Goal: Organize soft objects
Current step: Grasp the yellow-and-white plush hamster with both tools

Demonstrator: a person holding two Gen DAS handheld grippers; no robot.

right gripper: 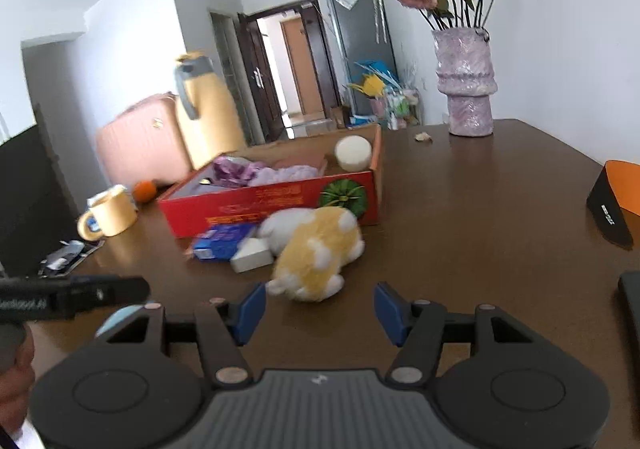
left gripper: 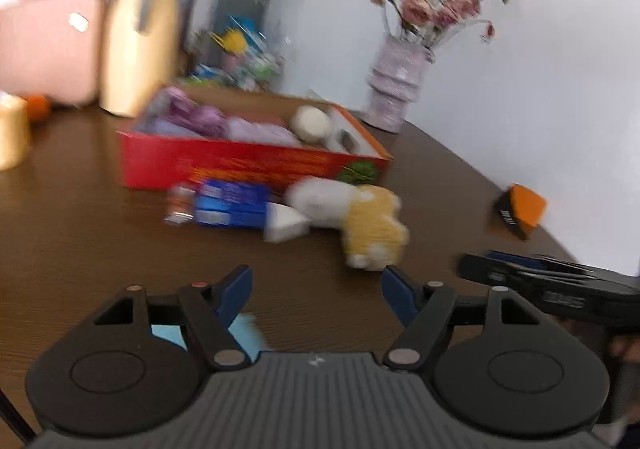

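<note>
We held both tools over the dark brown wooden surface (right gripper: 460,217). The left tool (left gripper: 316,289) stood open with nothing between its blue pads, and so did the right tool (right gripper: 320,307). The yellow-and-white plush toy (right gripper: 316,253) lay on the surface just ahead of the right tool, in front of the red cardboard box (right gripper: 264,205), beside a blue packet (right gripper: 222,241). Purple soft cloths (right gripper: 260,171) lay inside the box.

The print on the red box (right gripper: 256,205) was blurred past reading. The blue packet (left gripper: 232,207) was smeared. The far orange-and-black box (right gripper: 618,201) was cut off at the right edge.
</note>
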